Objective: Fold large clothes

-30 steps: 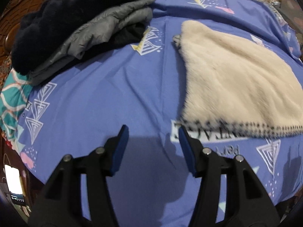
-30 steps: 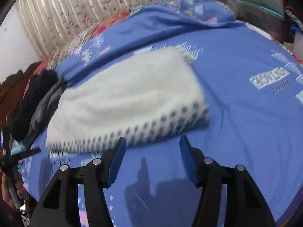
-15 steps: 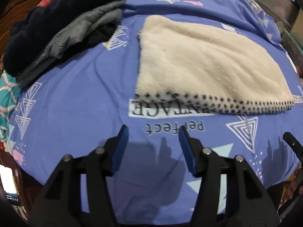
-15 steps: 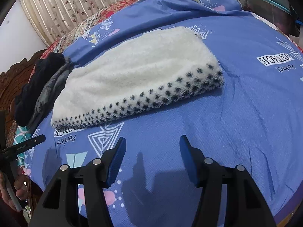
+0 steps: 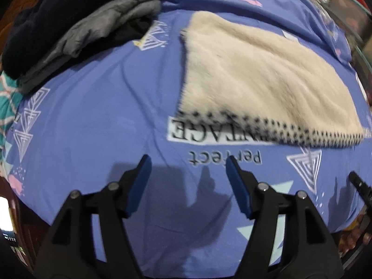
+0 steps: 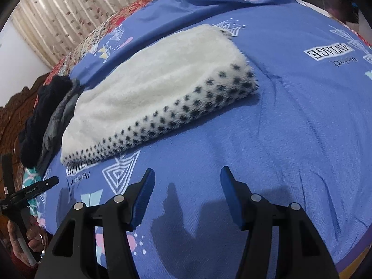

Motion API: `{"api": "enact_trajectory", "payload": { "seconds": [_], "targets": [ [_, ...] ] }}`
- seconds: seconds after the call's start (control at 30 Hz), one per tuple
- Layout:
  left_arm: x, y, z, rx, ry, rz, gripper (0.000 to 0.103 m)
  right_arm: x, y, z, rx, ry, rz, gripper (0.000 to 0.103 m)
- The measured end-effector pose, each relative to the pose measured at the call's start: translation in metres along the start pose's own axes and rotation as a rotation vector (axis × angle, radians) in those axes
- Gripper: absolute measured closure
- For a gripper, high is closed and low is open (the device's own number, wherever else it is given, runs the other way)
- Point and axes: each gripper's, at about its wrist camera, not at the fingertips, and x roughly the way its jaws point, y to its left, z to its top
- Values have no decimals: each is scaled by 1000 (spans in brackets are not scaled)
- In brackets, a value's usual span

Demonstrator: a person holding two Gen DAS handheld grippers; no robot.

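The left gripper hangs with its jaws spread wide and nothing between them, above the blue bedsheet. Just past its fingertips lies the sheet's printed "Perfect" lettering, and beyond that the near, black-dotted edge of the folded cream fleece, which lies flat on the bed, up and to the right. Nothing stands between gripper and fleece. Well to the left, near the bed's far edge, sits a pile of dark clothes, black over grey, apart from the fleece.

The right gripper is likewise spread wide and empty over the sheet. The fleece lies ahead and to its left, its dotted edge facing the gripper, with bare sheet between. The pile lies at the fleece's far left end. A curtain hangs behind the bed. At the left edge of this view the other gripper's tip shows.
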Motion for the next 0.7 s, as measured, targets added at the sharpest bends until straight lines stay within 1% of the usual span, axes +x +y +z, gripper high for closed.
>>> {"api": "enact_trajectory", "payload": {
  "seconds": [0.13,0.23,0.37,0.43,0.5,0.53,0.6,0.7],
  "targets": [
    [-1,18,11,-58,-2,-13,34,1,-8,7,44,-2,19,24],
    [1,25,17,-85,2,-23,33,3,-16,12,73,0,19,24],
    [12,28,30,-111,34,-43,33,5,-21,18,91,4,26,24],
    [18,29,36,-129,53,-68,33,7,-23,23,112,15,53,24],
    [25,29,43,-153,69,-92,30,13,-24,27,133,42,79,24],
    [28,29,46,-162,74,-91,26,17,-25,29,142,58,88,23],
    [34,27,48,-175,83,-75,26,26,-27,30,142,93,79,22],
    [42,15,37,-142,95,-29,26,30,-27,27,125,89,66,22]
  ]
}}
